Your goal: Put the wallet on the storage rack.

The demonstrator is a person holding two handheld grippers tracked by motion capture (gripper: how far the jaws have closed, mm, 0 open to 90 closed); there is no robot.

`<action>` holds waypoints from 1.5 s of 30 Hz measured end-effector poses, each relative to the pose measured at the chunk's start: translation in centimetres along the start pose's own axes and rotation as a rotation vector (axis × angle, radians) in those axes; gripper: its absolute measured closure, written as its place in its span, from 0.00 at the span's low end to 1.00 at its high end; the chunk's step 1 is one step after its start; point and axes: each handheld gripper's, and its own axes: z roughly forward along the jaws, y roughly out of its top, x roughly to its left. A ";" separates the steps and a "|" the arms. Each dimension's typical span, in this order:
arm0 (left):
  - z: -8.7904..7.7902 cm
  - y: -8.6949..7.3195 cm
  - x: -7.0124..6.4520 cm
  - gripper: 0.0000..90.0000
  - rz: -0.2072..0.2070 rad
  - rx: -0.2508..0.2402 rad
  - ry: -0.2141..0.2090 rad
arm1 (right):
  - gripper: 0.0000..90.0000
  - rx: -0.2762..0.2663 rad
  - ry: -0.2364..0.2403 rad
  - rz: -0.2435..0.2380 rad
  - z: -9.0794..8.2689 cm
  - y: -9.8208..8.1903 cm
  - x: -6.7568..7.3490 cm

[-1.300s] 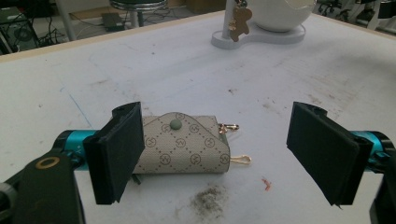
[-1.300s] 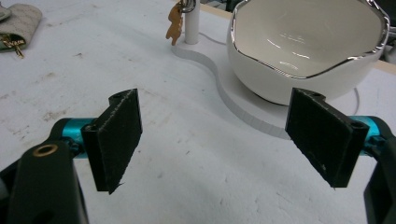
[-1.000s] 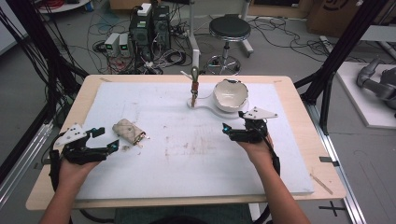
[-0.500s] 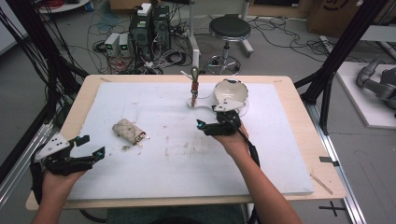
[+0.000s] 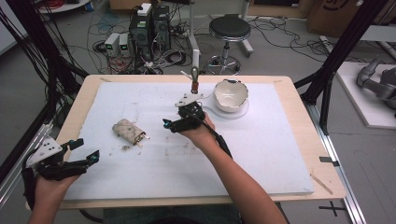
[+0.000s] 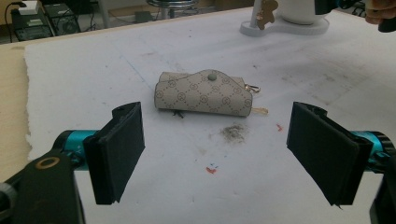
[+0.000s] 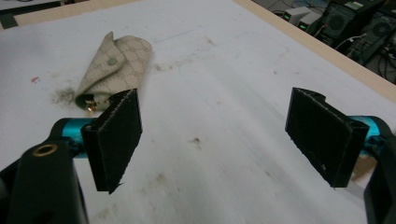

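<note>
A beige patterned pouch [image 5: 128, 131] with a snap flap lies on the white mat [image 5: 261, 154], left of centre. Its gold clasp end points right. My left gripper [image 5: 86, 150] hovers at the table's front left corner, open and empty, well short of the pouch [image 6: 205, 93], which lies ahead of its jaws. My right gripper [image 5: 173, 117] is near the mat's middle, just right of the pouch, also open with nothing between its pads. In the right gripper view the pouch [image 7: 114, 65] lies ahead and to the left of my gripper [image 7: 224, 135].
A white bowl [image 5: 230, 94] with a chipped rim sits on a round white base [image 5: 243, 110] at the back right of centre. A small post with a brown figure [image 5: 194, 84] stands beside it. Dirt specks [image 6: 232, 132] mark the mat near the pouch.
My right gripper has moved left from beside the bowl to just right of the pouch. My left gripper has drawn back toward the front left corner. The pouch has not moved.
</note>
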 end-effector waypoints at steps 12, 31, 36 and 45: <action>0.0 0.0 0.2 0.21 -0.001 -0.003 0.000 | 0.21 0.054 0.055 -0.037 4.6 2.5 2.5; 0.0 0.0 0.2 0.21 0.000 -0.004 -0.001 | 0.21 0.120 0.126 -0.039 10.3 2.5 5.7; 0.0 0.0 0.2 0.21 -0.001 -0.003 0.001 | 0.21 0.137 0.137 -0.036 11.0 2.4 6.2; 0.0 0.1 0.2 0.21 0.000 -0.002 0.001 | 0.18 0.188 0.173 -0.013 12.5 1.7 7.5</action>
